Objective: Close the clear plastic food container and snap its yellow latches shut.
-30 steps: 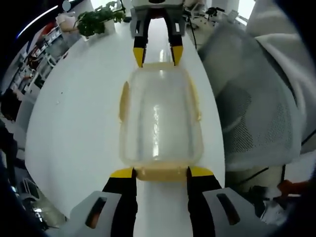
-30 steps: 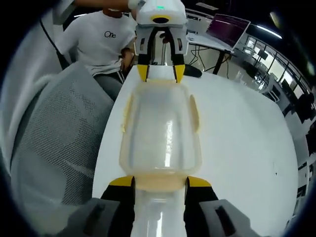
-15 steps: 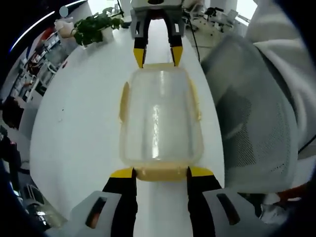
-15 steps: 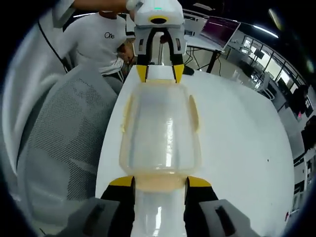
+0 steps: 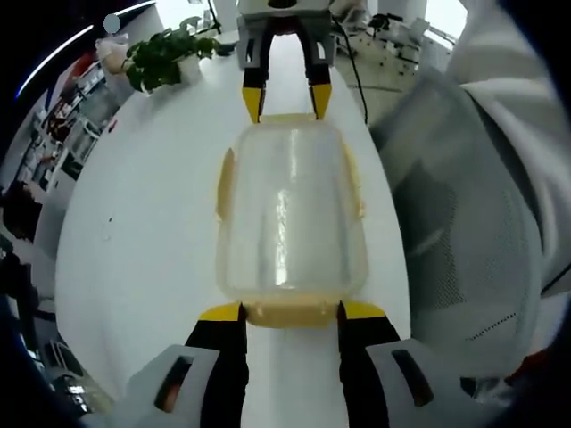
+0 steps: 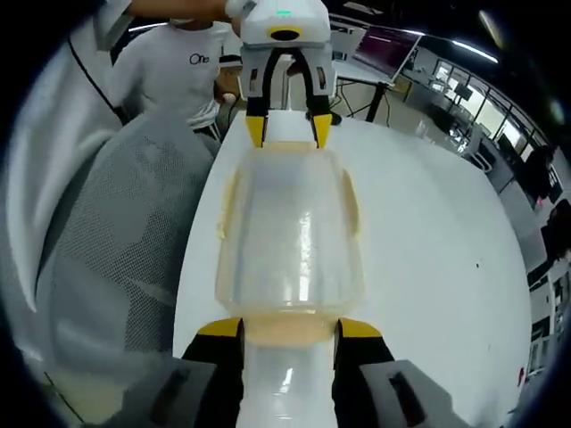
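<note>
White table [image 5: 143, 223] carries a clear plastic food container [image 5: 290, 214] near its edge; potted plant [image 5: 165, 55] at far end.

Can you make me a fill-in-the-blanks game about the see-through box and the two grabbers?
1. The clear container lies on a ____ table.
2. The latches on the container are coloured ____.
3. A potted ____ stands at the far end of the table in the left gripper view.
4. The left gripper and right gripper sit at ____ ends of the container.

Missing words: white; yellow; plant; opposite
</note>
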